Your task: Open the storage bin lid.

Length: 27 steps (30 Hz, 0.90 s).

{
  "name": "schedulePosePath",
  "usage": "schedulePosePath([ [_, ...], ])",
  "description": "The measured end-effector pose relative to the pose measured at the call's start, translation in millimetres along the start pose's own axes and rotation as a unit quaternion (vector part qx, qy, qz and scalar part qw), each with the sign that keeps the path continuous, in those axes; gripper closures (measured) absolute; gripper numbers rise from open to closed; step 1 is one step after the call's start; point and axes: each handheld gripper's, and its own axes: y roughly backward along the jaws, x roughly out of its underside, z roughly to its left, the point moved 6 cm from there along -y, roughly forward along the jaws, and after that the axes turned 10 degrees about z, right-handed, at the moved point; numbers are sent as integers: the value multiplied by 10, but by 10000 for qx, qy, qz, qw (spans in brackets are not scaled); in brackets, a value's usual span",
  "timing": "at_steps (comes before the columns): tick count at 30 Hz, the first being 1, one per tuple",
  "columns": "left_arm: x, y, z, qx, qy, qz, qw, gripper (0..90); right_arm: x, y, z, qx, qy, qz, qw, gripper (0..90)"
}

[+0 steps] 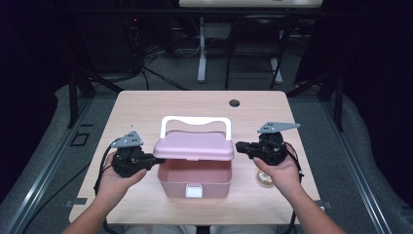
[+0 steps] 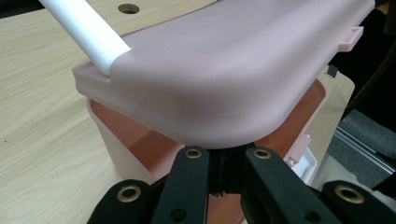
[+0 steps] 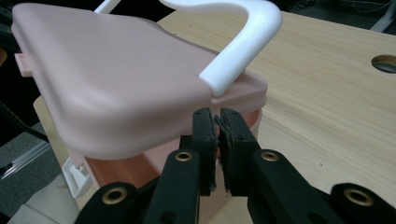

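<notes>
A dim room with dark drapes and cables on the floor surrounds a pale wood-grain table (image 1: 146,112) with a round cable hole (image 1: 234,103) near its far edge. At the middle of the table, toward the near side, stands a pink plastic storage box (image 1: 195,181) with a white latch (image 1: 194,191) on its near wall. Its pink rounded lid (image 1: 195,145) is raised at the front, so the box's inside shows beneath it, and a white arched carry handle (image 1: 196,122) stands up behind the lid.

The left gripper (image 1: 157,160) sits at the lid's left end, its jaws clenched together with their tips tucked just under the lid's edge, as the left gripper view shows (image 2: 224,156). Placed so, it seems to prop that side from below rather than pinch it.

The right gripper (image 1: 239,146) is at the lid's right end, its jaws pressed nearly together with nothing visibly between them; in the right gripper view (image 3: 217,116) the tips lie just beside the lid's corner, below where the handle joins. Whether they touch the lid I cannot tell.

With one tool at each end, the lid is likely kept level as it swings on its rear hinge.

A small round yellowish object (image 1: 265,179) lies on the table just right of the box, partly behind the right hand (image 1: 280,170).
</notes>
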Motion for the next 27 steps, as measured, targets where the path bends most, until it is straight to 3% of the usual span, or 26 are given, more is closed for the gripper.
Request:
schedulePosePath([
  [17,-148,55,52,-64,35,-34,10000,900,209,-101,127,9,86,73,9999,825],
  [27,-239,79,88,-84,67,-53,9999,900,290,-219,249,-132,278,287,9991,897],
])
